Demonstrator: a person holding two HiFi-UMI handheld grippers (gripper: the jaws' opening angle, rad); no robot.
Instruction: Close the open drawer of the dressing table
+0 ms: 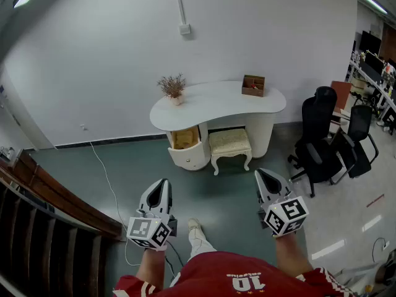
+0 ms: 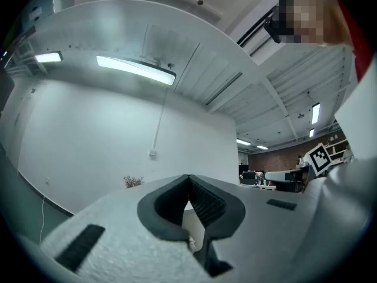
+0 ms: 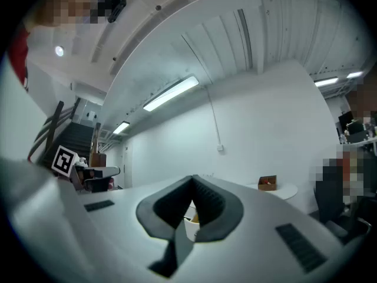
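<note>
1. A cream stool (image 1: 230, 144) with curved legs stands on the grey-green floor (image 1: 74, 166).
2. A small pot of dried twigs (image 1: 172, 86) and an open brown box (image 1: 253, 85) sit well apart; the box seems to hold something red.
3. Two black office chairs (image 1: 320, 135) stand close together at the right.
4. A white cable (image 1: 103, 166) trails across the floor.
5. A dark wooden stair rail (image 1: 55, 197) crosses the lower left.
6. A conduit runs down the white wall to a small wall box (image 1: 185, 28).
</note>
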